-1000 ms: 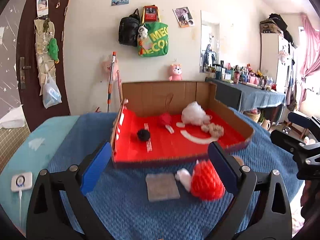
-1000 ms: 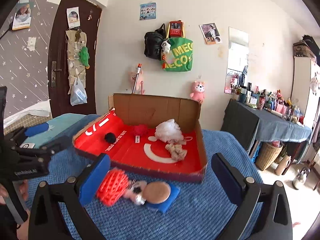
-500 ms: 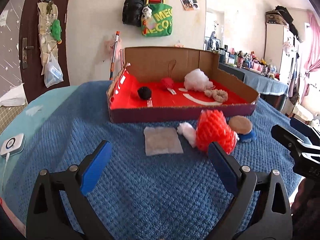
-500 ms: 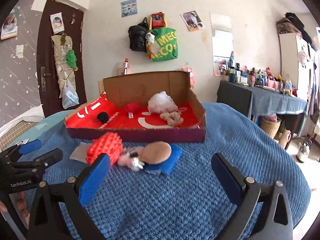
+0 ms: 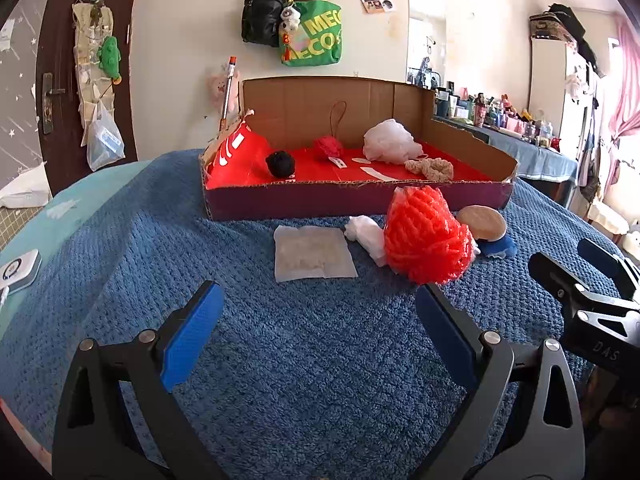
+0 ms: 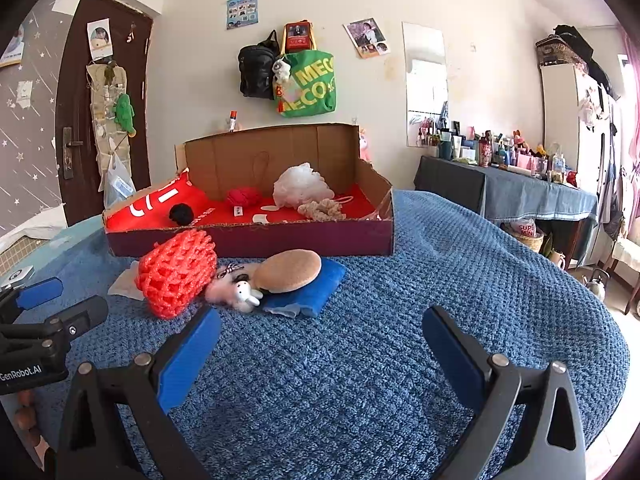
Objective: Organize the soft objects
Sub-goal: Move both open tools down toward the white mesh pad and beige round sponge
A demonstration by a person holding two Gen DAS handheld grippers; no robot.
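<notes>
The left gripper (image 5: 318, 322) and the right gripper (image 6: 320, 340) are both hovering wide open and holding nothing, low in their frames. The red foam net (image 5: 426, 236) is lying at centre right, just before the cardboard box (image 5: 352, 200), on the blue blanket (image 5: 300, 340).

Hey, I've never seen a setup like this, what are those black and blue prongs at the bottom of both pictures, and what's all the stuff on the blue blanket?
Those prongs are hand-held grippers; a person holds one in each hand, and a camera on each looks along its fingers. One picture comes from the left gripper, the other from the right gripper. Both are open and hold nothing. On the blue blanket stands a cardboard box with a white puff, a red ball, a black ball and a beige scrunchie inside. In front of it lie a red mesh ball, a flat white pad, a tan round sponge on a blue cloth, and a little plush bunny.
</notes>
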